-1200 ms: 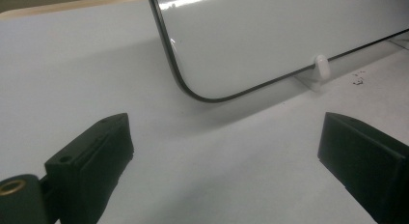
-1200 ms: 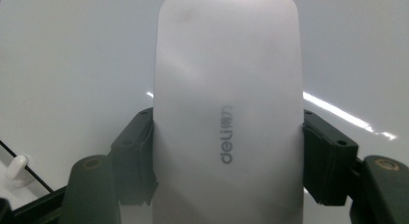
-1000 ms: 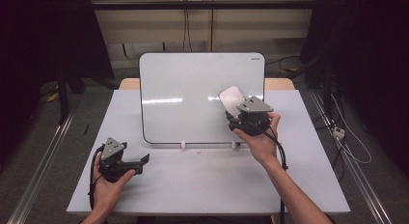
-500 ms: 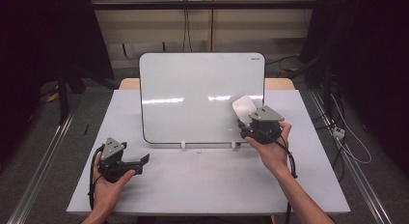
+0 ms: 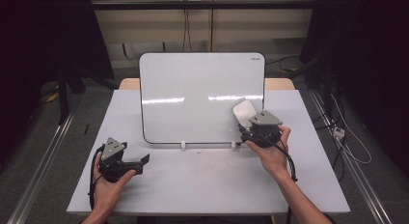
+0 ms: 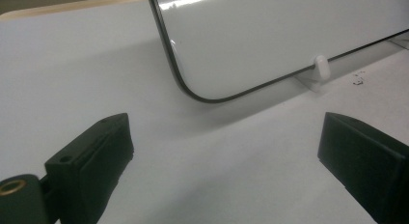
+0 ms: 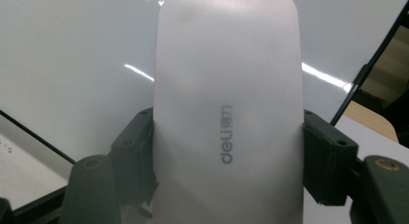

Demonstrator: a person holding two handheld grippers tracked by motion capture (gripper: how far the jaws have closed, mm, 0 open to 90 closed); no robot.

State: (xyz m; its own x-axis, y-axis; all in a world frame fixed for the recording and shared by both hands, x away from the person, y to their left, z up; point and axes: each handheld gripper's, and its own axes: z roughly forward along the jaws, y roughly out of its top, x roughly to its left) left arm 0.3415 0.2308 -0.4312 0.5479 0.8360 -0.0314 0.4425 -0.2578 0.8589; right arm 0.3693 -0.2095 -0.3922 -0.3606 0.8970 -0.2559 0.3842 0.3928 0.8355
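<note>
though rounded and smooth, matte white eraser pinched in right gripper; left gripper fingers spread

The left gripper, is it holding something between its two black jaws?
No, the left gripper has its jaws wide apart with just the bare white table between them.

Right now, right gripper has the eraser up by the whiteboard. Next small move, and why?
Probably press the eraser flat against the whiteboard and start a wiping stroke. The right gripper is shut on it near the board's lower right corner, though contact can't be confirmed. The left gripper rests open on the table, apart from the board.
</note>
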